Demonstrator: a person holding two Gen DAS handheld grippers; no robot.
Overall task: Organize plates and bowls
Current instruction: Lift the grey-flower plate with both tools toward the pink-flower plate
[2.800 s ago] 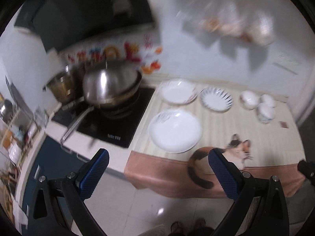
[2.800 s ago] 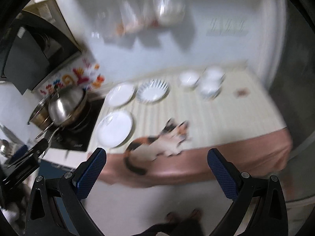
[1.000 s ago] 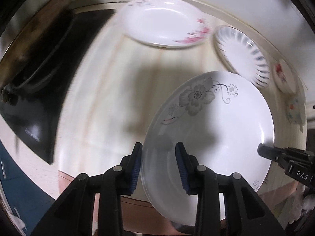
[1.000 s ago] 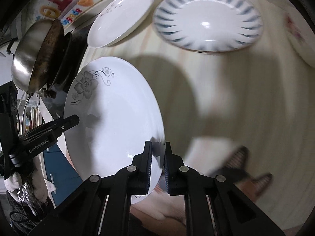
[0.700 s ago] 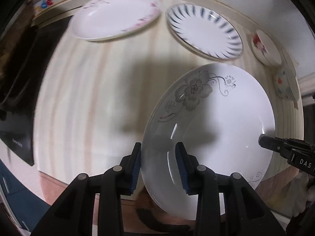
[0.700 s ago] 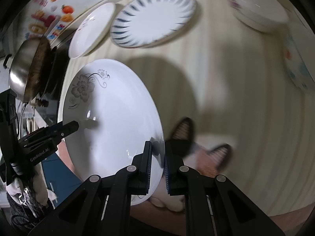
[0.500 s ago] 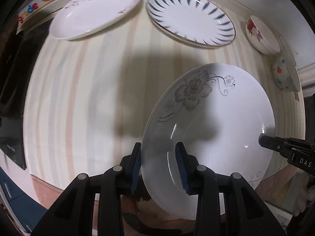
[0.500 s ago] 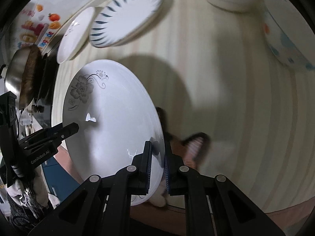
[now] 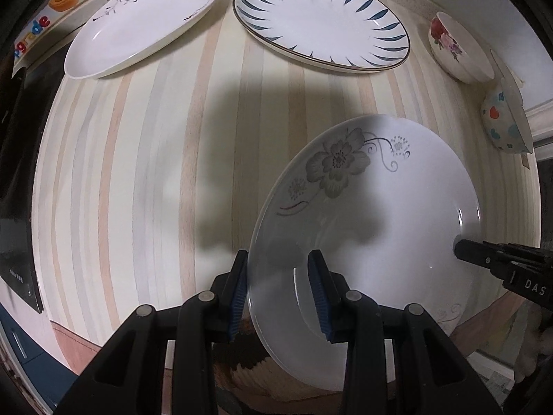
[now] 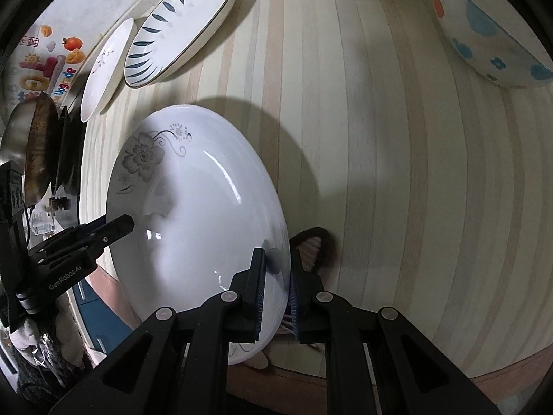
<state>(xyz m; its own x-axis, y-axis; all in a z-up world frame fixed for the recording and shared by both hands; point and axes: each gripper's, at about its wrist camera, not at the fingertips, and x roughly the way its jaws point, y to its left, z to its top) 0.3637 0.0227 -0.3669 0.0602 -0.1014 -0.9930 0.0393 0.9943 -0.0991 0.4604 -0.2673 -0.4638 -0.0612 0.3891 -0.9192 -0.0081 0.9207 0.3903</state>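
Both grippers hold one white plate with a grey flower print [image 9: 380, 207], lifted and tilted above the striped tablecloth. My left gripper [image 9: 280, 290] is shut on its left rim. My right gripper [image 10: 276, 276] is shut on its right rim; the plate also shows in the right wrist view [image 10: 193, 214]. A blue-leaf plate [image 9: 321, 17] and a white plate with pink sprigs [image 9: 145, 24] lie at the back. A rose bowl [image 9: 456, 52] and a bowl with hearts and dots [image 9: 504, 121] stand at the right.
The striped tablecloth [image 9: 138, 173] covers the counter. A black cooktop [image 9: 13, 207] lies at the left, with a steel wok [image 10: 31, 145] on it. A cat print [image 10: 314, 242] shows on the cloth under the held plate. The counter's front edge runs just below the grippers.
The held plate has been carried to the right across the counter, away from the cooktop and toward the bowls. Both grippers stay shut on its rims.
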